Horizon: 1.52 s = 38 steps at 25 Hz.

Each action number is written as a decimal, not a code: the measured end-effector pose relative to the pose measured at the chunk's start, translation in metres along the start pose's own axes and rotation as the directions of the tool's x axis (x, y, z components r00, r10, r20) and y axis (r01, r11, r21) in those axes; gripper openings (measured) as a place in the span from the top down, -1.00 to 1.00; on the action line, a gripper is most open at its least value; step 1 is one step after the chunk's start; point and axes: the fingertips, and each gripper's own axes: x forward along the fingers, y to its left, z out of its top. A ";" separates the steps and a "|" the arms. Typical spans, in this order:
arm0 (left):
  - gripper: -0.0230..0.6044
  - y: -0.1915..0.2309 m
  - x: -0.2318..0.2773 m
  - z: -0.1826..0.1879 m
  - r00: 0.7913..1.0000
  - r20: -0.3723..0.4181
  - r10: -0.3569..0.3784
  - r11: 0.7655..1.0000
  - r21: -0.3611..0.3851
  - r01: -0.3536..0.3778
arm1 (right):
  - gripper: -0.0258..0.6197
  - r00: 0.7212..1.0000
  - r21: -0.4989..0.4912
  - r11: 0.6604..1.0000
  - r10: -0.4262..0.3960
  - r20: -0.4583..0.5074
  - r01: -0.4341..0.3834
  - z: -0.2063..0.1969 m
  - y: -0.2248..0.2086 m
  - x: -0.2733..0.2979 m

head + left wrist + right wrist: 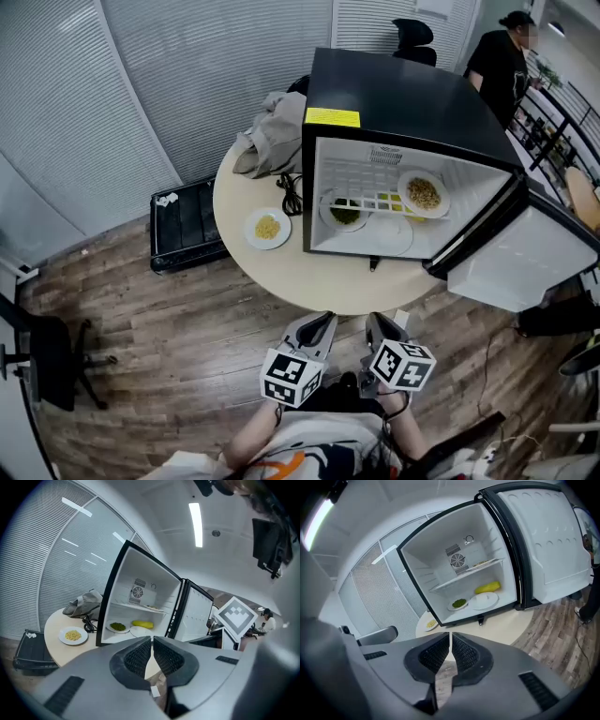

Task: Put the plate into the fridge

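1. Left gripper [325,321], lower centre: jaws together, empty.
2. Right gripper [375,323] beside it: jaws together, empty.
3. Yellow-food plate [267,228] on table [309,277], left of open fridge [403,103]; white plate [386,236] on fridge floor, seemingly bare.

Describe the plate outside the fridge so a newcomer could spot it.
On the round table, look left of the open black fridge. A white plate of yellow food lies there. It alone is outside; the other plates sit inside the fridge.
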 end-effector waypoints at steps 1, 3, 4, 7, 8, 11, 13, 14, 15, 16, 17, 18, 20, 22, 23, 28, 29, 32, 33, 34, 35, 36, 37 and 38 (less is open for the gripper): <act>0.84 -0.001 0.000 0.000 1.000 0.001 -0.001 1.000 -0.002 0.001 | 0.83 1.000 0.001 1.000 -0.006 -0.008 0.006 -0.004 -0.002 -0.002; 0.84 -0.003 0.001 -0.001 1.000 0.002 -0.001 1.000 0.003 0.001 | 0.83 1.000 0.005 1.000 -0.014 -0.028 0.014 -0.013 -0.005 -0.004; 0.84 -0.005 0.001 -0.002 1.000 0.001 0.000 1.000 0.010 0.000 | 0.83 0.999 0.009 1.000 -0.015 -0.038 0.015 -0.017 -0.007 -0.005; 0.84 -0.014 0.003 -0.004 1.000 -0.004 -0.004 1.000 0.017 0.004 | 0.83 0.998 0.016 1.000 -0.015 -0.053 0.016 -0.024 -0.011 -0.012; 0.84 -0.017 0.004 -0.005 1.000 -0.005 -0.006 1.000 0.015 0.006 | 0.83 0.998 0.016 1.000 -0.016 -0.053 0.016 -0.025 -0.013 -0.016; 0.84 -0.033 0.007 -0.007 1.000 -0.009 -0.011 1.000 0.018 0.011 | 0.83 0.999 0.022 1.000 -0.013 -0.048 0.014 -0.026 -0.022 -0.027; 0.84 -0.045 0.006 -0.010 1.000 -0.014 -0.009 1.000 0.021 0.010 | 0.83 0.999 0.028 1.000 -0.007 -0.047 0.008 -0.028 -0.029 -0.035; 0.84 -0.052 0.005 -0.012 1.000 -0.017 -0.007 1.000 0.021 0.008 | 0.83 0.999 0.030 1.000 -0.002 -0.048 0.003 -0.030 -0.032 -0.040; 0.84 -0.059 0.004 -0.014 1.000 -0.021 -0.005 1.000 0.023 0.005 | 0.83 0.999 0.031 1.000 0.003 -0.049 -0.002 -0.032 -0.034 -0.045; 0.84 -0.066 0.003 -0.016 1.000 -0.025 -0.001 1.000 0.025 0.002 | 0.83 0.999 0.030 1.000 0.008 -0.049 -0.007 -0.033 -0.037 -0.051; 0.84 -0.073 0.002 -0.019 1.000 -0.029 0.003 1.000 0.027 -0.002 | 0.83 0.999 0.028 1.000 0.013 -0.048 -0.011 -0.034 -0.040 -0.057; 0.84 -0.080 0.000 -0.022 0.999 -0.032 0.008 1.000 0.029 -0.007 | 0.83 0.999 0.025 1.000 0.016 -0.045 -0.014 -0.034 -0.043 -0.063; 0.84 -0.093 -0.004 -0.027 0.999 -0.038 0.018 0.999 0.032 -0.017 | 0.83 0.999 0.021 0.999 0.026 -0.044 -0.025 -0.037 -0.049 -0.074; 0.84 -0.106 -0.009 -0.033 0.999 -0.044 0.026 0.999 0.030 -0.025 | 0.83 0.998 0.021 0.999 0.039 -0.046 -0.038 -0.043 -0.055 -0.085; 0.84 -0.113 -0.011 -0.036 0.999 -0.045 0.030 0.999 0.028 -0.029 | 0.83 0.998 0.020 0.999 0.045 -0.046 -0.044 -0.045 -0.058 -0.090; 0.84 -0.144 -0.025 -0.048 0.997 -0.046 0.059 0.998 0.028 -0.058 | 0.83 0.995 0.009 0.997 0.080 -0.058 -0.079 -0.058 -0.068 -0.117; 0.84 -0.149 -0.029 -0.051 0.997 -0.047 0.064 0.998 0.031 -0.063 | 0.83 0.994 0.007 0.996 0.088 -0.059 -0.087 -0.061 -0.069 -0.122; 0.84 -0.166 -0.038 -0.054 0.996 -0.036 0.078 0.996 0.043 -0.076 | 0.83 0.993 -0.004 0.994 0.110 -0.054 -0.110 -0.066 -0.071 -0.137; 0.84 -0.172 -0.041 -0.054 0.996 -0.030 0.081 0.996 0.046 -0.080 | 0.83 0.992 -0.011 0.993 0.116 -0.050 -0.117 -0.066 -0.072 -0.142; 0.84 -0.178 -0.043 -0.055 0.996 -0.023 0.085 0.995 0.049 -0.084 | 0.83 0.991 -0.017 0.992 0.122 -0.047 -0.123 -0.066 -0.073 -0.148; 0.84 -0.183 -0.046 -0.055 0.996 -0.017 0.088 0.995 0.050 -0.087 | 0.83 0.991 -0.025 0.991 0.128 -0.045 -0.129 -0.066 -0.073 -0.152; 0.84 -0.188 -0.048 -0.056 0.996 -0.012 0.092 0.995 0.051 -0.091 | 0.83 0.990 -0.031 0.990 0.134 -0.045 -0.135 -0.067 -0.074 -0.157; 0.84 -0.192 -0.051 -0.056 0.995 -0.009 0.097 0.994 0.051 -0.096 | 0.83 0.989 -0.037 0.989 0.141 -0.046 -0.142 -0.068 -0.073 -0.161; 0.84 -0.195 -0.055 -0.057 0.995 -0.006 0.102 0.993 0.052 -0.102 | 0.83 0.988 -0.041 0.988 0.149 -0.049 -0.151 -0.070 -0.072 -0.164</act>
